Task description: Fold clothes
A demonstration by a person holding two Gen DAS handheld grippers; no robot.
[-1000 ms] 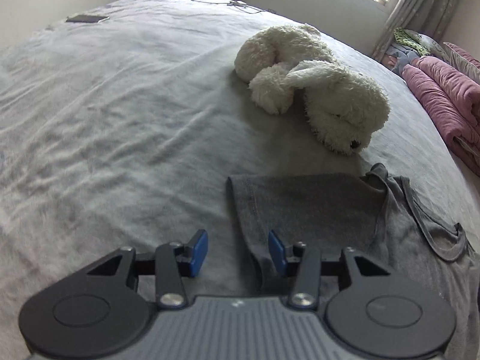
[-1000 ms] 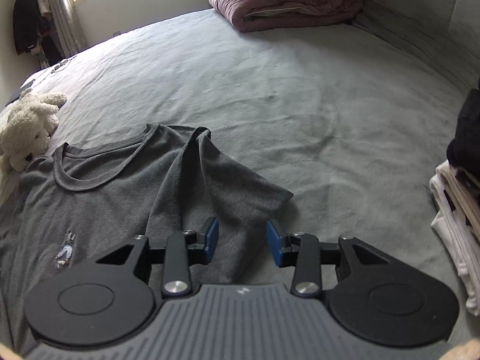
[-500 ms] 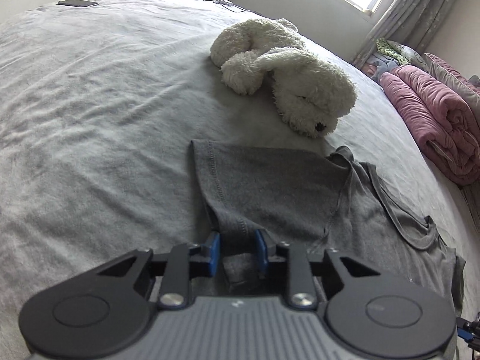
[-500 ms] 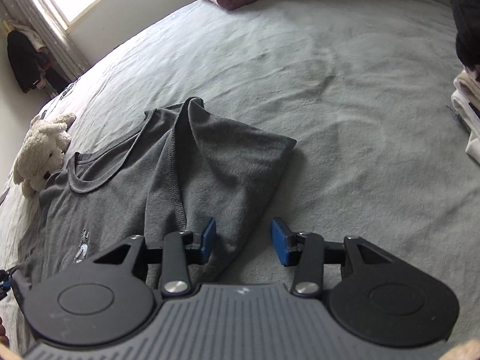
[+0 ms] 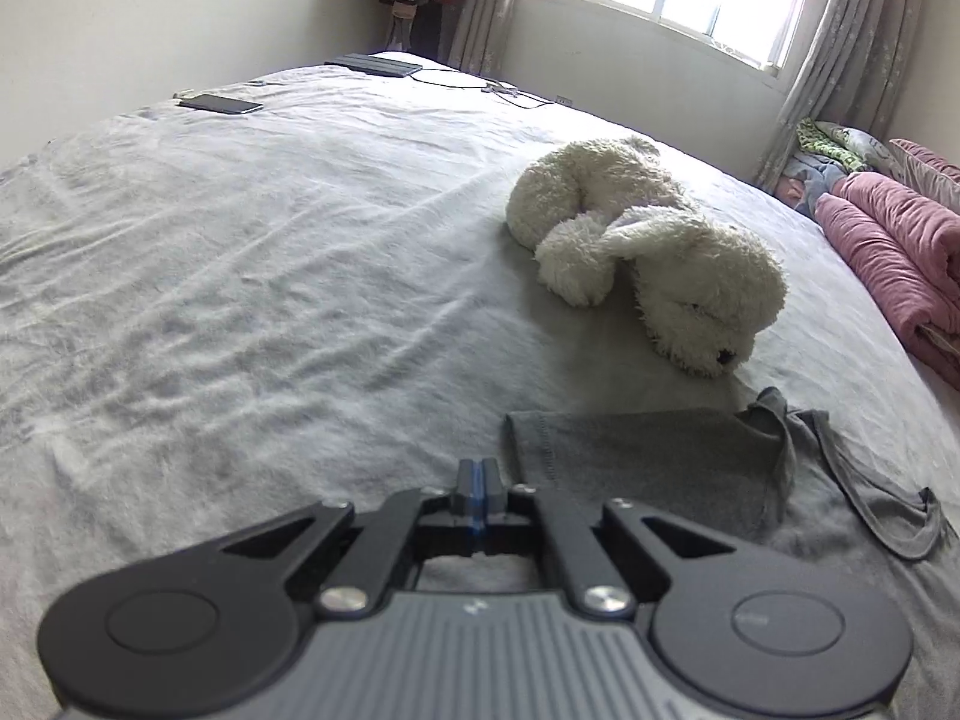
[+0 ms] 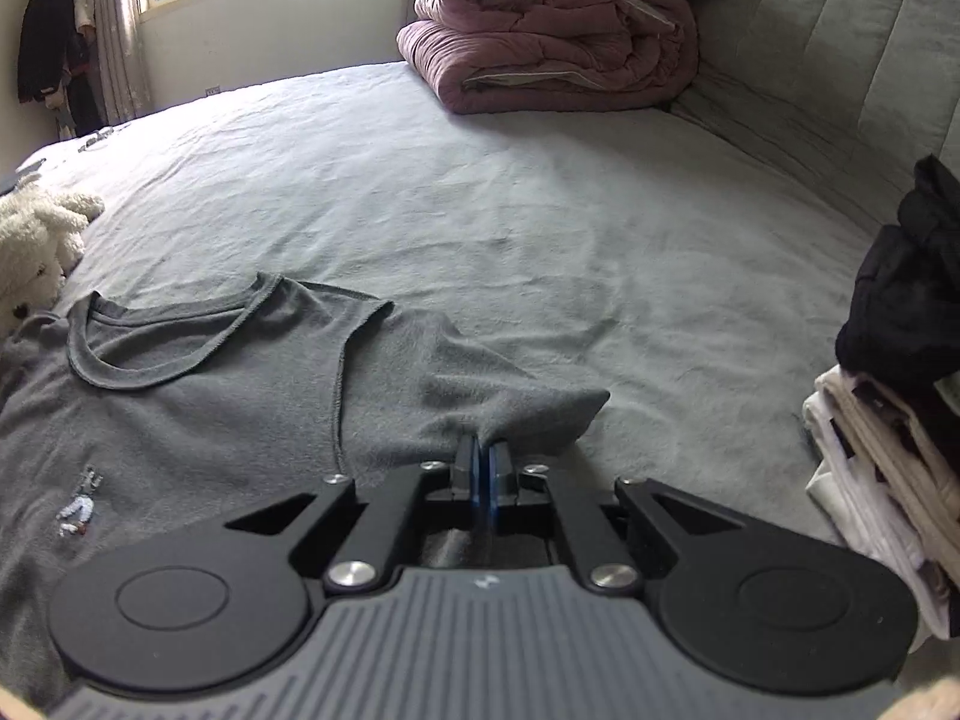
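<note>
A dark grey T-shirt [image 6: 198, 396] lies front up on the grey bed sheet [image 6: 540, 210], collar toward the window. My right gripper [image 6: 483, 456] is shut on the shirt's right sleeve [image 6: 510, 408], and the cloth bunches up at its fingertips. In the left wrist view the other sleeve [image 5: 648, 462] lies flat. My left gripper [image 5: 478, 477] is shut just left of that sleeve's hem. No cloth shows between its pads, and the hem's lower end is hidden behind one finger.
A white plush dog [image 5: 648, 252] lies beyond the shirt's left sleeve. A rolled pink quilt [image 6: 558, 30] sits by the headboard. A stack of folded clothes [image 6: 888, 420] stands at the right edge. A phone [image 5: 219, 103] and cables lie at the far side.
Both grippers have closed; the right one now pinches the right sleeve. The left gripper has tipped up and drawn back, and the left sleeve that lay between its jaws now lies beside them.
</note>
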